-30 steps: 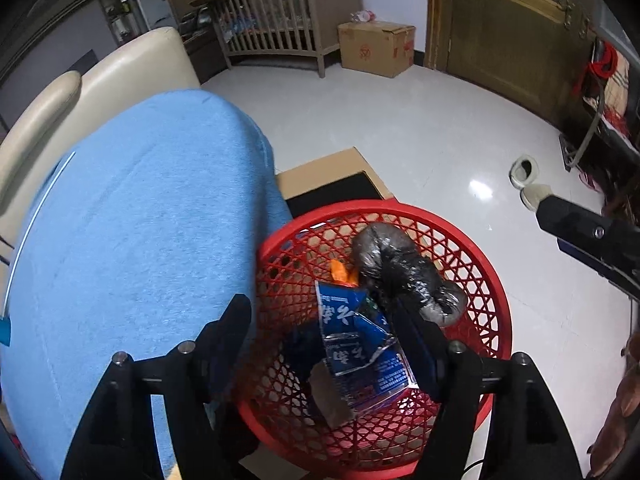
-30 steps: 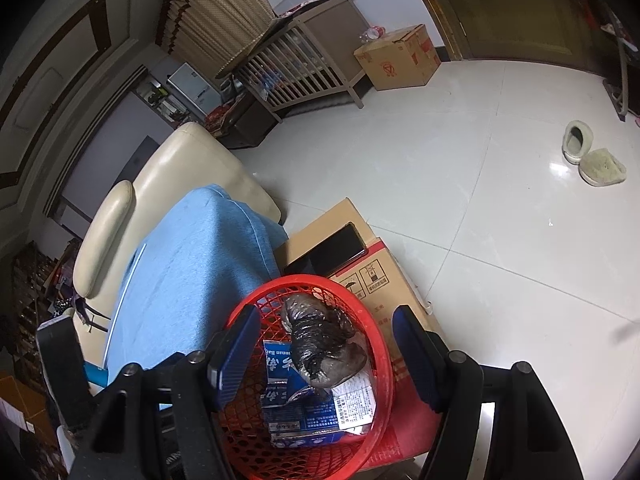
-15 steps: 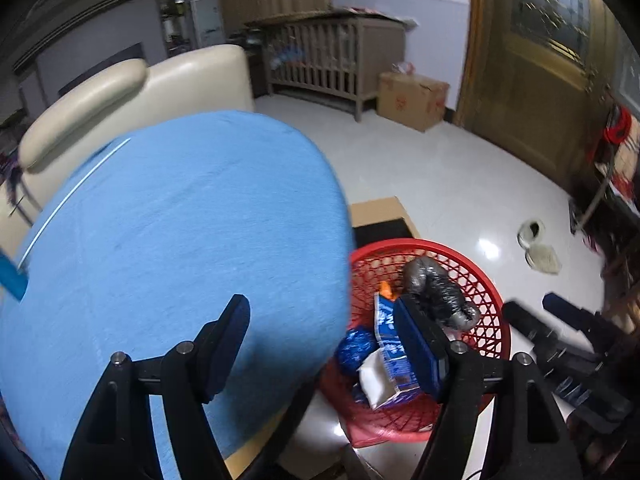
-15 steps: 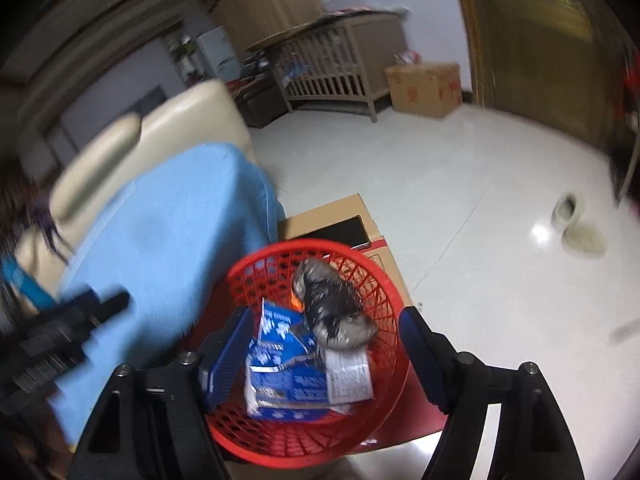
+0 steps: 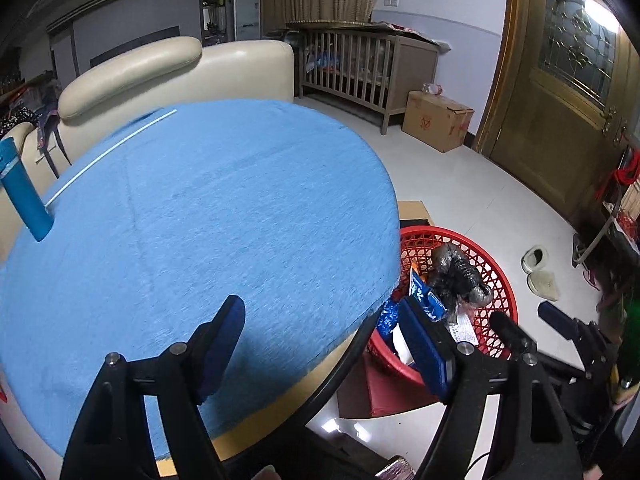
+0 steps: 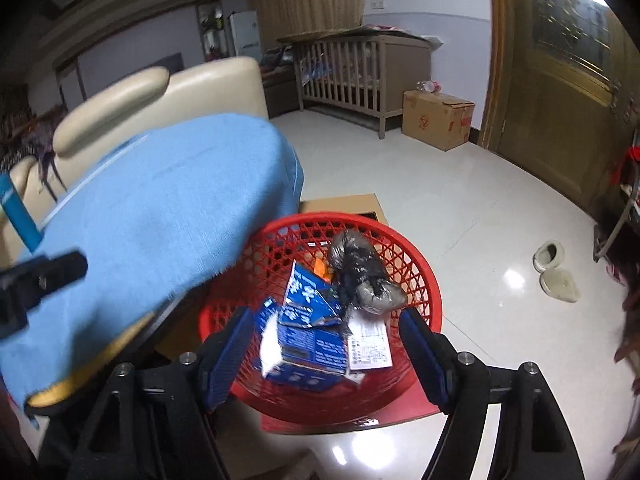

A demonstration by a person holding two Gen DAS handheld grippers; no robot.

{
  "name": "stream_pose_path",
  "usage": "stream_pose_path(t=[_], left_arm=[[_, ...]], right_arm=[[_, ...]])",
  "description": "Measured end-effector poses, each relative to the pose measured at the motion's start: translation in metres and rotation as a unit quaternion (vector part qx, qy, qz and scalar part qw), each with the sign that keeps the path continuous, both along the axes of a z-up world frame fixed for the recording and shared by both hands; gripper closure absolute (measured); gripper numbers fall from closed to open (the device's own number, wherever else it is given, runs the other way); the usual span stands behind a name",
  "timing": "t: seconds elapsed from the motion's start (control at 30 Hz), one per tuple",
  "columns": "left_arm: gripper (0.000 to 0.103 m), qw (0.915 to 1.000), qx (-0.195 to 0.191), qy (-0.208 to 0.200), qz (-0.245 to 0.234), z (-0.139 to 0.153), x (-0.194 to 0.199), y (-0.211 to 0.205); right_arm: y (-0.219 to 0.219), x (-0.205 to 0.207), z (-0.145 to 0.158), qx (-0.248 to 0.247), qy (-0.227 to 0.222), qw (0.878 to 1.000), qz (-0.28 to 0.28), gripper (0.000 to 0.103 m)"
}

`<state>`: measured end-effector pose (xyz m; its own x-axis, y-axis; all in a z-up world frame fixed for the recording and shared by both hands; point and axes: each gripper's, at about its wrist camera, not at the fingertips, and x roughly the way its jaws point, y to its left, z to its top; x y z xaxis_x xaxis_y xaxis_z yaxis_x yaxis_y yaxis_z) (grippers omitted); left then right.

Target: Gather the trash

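Note:
A red mesh basket [image 6: 424,280] stands beside the round table with the blue cloth [image 5: 200,220]. It holds a grey-black crumpled bag [image 6: 364,272], blue wrappers [image 6: 308,332] and a white slip of paper [image 6: 368,348]. The basket also shows in the left wrist view [image 5: 496,280], partly hidden by the table edge. My left gripper [image 5: 324,340] is open and empty over the table's near edge. My right gripper [image 6: 328,344] is open and empty above the basket's near side. The right gripper also shows in the left wrist view [image 5: 536,320].
A blue cylinder [image 5: 24,196] stands at the table's far left beside a thin white rod [image 5: 108,152]. A cream sofa [image 5: 180,68] is behind the table. A brown box [image 6: 340,204] lies under the basket. Slippers [image 6: 556,272], a cardboard box [image 6: 436,120] and a crib [image 6: 352,68] are on the white floor.
Both grippers have pulled back and up from the basket. The left one has swung left over the table, so more of the blue cloth shows. Both stay open and empty.

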<state>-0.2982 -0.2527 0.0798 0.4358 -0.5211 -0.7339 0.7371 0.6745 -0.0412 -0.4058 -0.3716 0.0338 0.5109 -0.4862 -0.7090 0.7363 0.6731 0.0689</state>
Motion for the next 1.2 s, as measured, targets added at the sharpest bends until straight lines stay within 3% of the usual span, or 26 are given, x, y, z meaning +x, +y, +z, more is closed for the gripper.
stream_pose_path(t=[0.43,0.67,1.2], left_arm=[[0.019,0.9997,0.007,-0.017,0.014,0.0,-0.002,0.022],[0.019,0.9995,0.007,-0.03,0.009,0.001,-0.006,0.021],[0.019,0.9999,-0.006,-0.012,-0.001,-0.002,-0.007,0.021]], right_arm=[[0.028,0.018,-0.006,-0.006,0.009,0.999,0.031,0.025],[0.027,0.012,-0.004,-0.009,0.001,1.0,0.02,0.025],[0.031,0.011,0.002,-0.023,-0.005,1.0,0.021,0.025]])
